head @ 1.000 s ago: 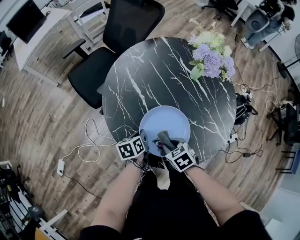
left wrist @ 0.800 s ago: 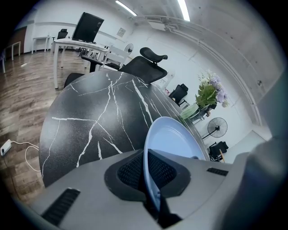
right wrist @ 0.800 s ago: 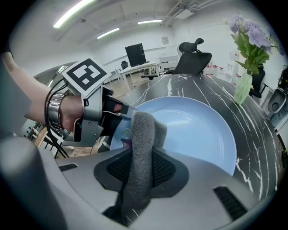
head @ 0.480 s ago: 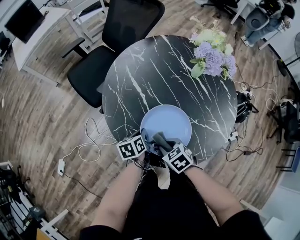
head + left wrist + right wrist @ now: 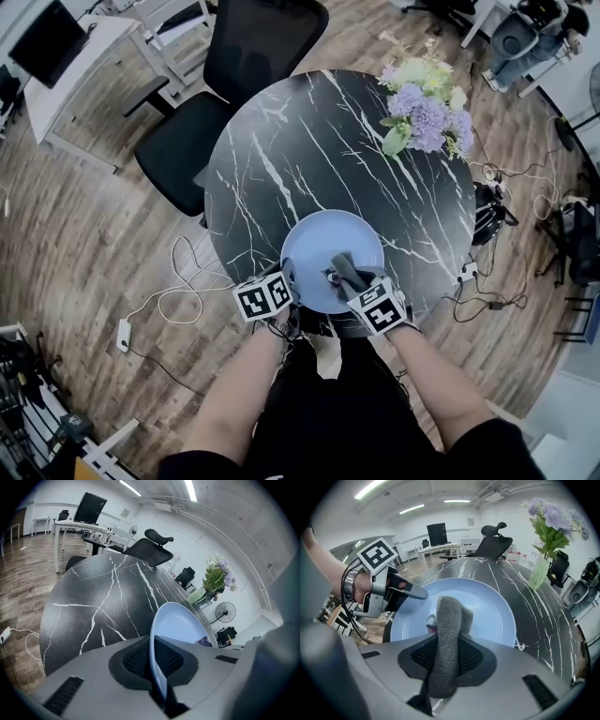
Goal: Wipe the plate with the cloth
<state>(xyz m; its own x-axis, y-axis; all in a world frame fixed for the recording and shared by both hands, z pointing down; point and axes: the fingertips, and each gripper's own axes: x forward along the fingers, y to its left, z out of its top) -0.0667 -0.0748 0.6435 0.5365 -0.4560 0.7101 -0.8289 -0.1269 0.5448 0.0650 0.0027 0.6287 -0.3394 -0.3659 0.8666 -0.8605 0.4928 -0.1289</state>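
Note:
A pale blue plate [image 5: 330, 240] lies at the near edge of the round black marble table [image 5: 309, 159]. My left gripper [image 5: 289, 279] is shut on the plate's near left rim [image 5: 152, 654], the rim edge standing between the pads. My right gripper [image 5: 347, 274] is shut on a folded grey cloth [image 5: 445, 641], whose free end [image 5: 343, 265] rests on the plate's near part. In the right gripper view the plate [image 5: 487, 606] spreads beyond the cloth, and the left gripper [image 5: 396, 592] clamps its left edge. A small purple bit [image 5: 431, 627] shows beside the cloth.
A vase of purple and white flowers [image 5: 422, 112] stands at the table's far right. A black office chair [image 5: 234, 84] sits beyond the table on the left. Cables and a power strip [image 5: 122, 330] lie on the wooden floor. A white desk [image 5: 75, 66] stands far left.
My right gripper swept the cloth to the left across the plate's near part, then back to the right. The left gripper and the plate stayed put.

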